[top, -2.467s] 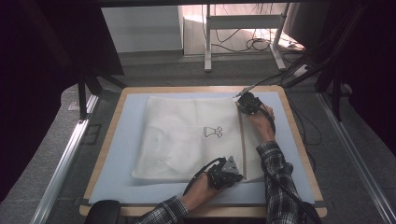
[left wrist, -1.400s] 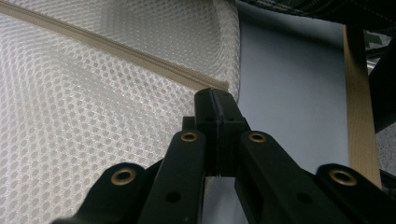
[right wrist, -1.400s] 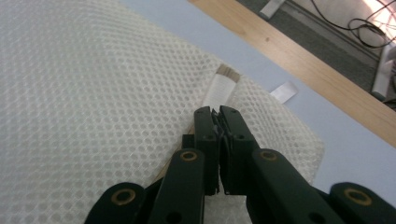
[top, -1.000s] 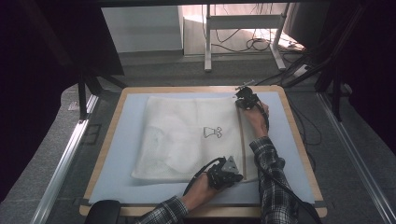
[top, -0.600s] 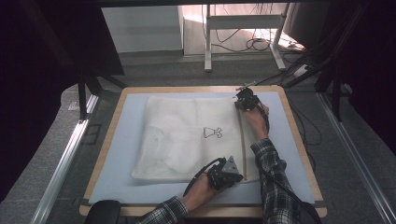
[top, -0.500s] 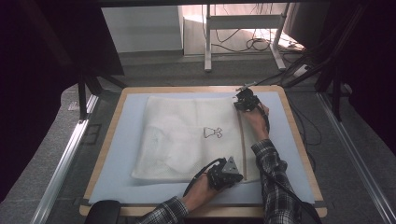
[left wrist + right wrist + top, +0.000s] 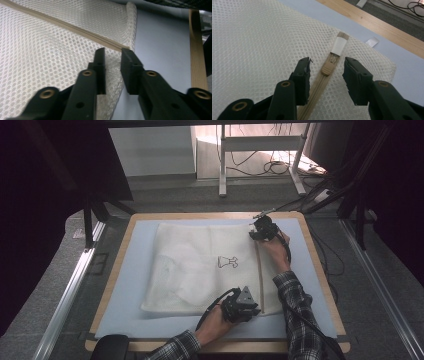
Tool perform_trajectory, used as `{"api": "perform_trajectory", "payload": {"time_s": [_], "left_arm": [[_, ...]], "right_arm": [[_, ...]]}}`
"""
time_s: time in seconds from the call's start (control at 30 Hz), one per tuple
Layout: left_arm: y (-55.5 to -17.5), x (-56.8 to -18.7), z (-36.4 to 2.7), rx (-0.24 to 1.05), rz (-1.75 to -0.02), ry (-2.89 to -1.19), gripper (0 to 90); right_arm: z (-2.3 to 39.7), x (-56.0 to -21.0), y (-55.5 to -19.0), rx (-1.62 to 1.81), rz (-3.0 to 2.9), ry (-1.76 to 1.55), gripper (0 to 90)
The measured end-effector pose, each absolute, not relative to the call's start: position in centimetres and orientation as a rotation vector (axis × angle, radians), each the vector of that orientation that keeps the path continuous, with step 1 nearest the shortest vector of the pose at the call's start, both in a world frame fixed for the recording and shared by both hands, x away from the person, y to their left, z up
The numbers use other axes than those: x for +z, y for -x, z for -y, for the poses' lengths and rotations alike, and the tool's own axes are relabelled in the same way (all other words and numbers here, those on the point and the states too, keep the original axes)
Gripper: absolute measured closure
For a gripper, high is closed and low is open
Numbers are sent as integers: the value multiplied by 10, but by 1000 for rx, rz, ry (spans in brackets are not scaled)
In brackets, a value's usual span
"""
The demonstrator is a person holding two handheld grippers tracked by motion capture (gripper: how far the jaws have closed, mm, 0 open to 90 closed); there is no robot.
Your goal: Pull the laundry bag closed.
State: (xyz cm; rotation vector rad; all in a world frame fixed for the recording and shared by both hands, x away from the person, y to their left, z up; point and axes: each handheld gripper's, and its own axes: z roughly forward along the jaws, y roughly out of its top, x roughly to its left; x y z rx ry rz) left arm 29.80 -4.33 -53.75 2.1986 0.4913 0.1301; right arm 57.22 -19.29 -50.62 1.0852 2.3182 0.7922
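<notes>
Pale blue matting (image 7: 125,285) covers the wood-rimmed table (image 7: 320,270), and on it lies a white mesh laundry bag (image 7: 200,265), flat, with a small dark printed figure (image 7: 227,262) near its middle. A tan zipper (image 7: 259,275) runs along the bag's right side from the near edge to the far corner. In the right gripper view its tan pull (image 7: 327,68) sits close to the zipper's end, just short of a white fabric tab (image 7: 338,46); a small white label (image 7: 371,41) pokes out past the bag's edge there.

Much of the bag's near right corner is covered in the high view by the left tool (image 7: 241,304) and the hand behind it. In the left gripper view the tool (image 7: 112,72) has its jaws standing a little apart, having just been opening; the bag's corner mesh (image 7: 50,50) lies between them, seemingly loose, though contact with the left jaw is hard to judge.

The right tool (image 7: 262,228) sits at the far right corner. Its jaws (image 7: 325,80) have also just been opening and stand clearly apart, straddling the zipper and pull without pressing either.

Bare matting stays free to the bag's left, along the near edge and in a narrower strip on the right, before the wooden rim.
</notes>
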Motion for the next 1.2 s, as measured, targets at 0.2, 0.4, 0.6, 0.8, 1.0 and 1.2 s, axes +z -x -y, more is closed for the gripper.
{"api": "perform_trajectory", "payload": {"time_s": [0.2, 0.4, 0.6, 0.8, 1.0, 1.2], "left_arm": [[-296, -533, 43, 142, -478, -2195, 598], [-290, -528, 41, 170, -451, -2184, 473], [-290, -524, 33, 157, -471, -2160, 336], [-290, -522, 27, 126, -486, -2154, 256], [-289, -519, 23, 139, -472, -2172, 196], [-289, -517, 17, 133, -485, -2176, 159]], "right_arm": [[192, -505, -568, 820, -2324, -1087, 497], [193, -502, -563, 869, -2333, -1107, 425], [190, -498, -557, 907, -2348, -1097, 357], [195, -494, -550, 941, -2336, -1124, 299], [200, -490, -543, 972, -2333, -1139, 241], [201, -488, -536, 1007, -2360, -1143, 157]]}}
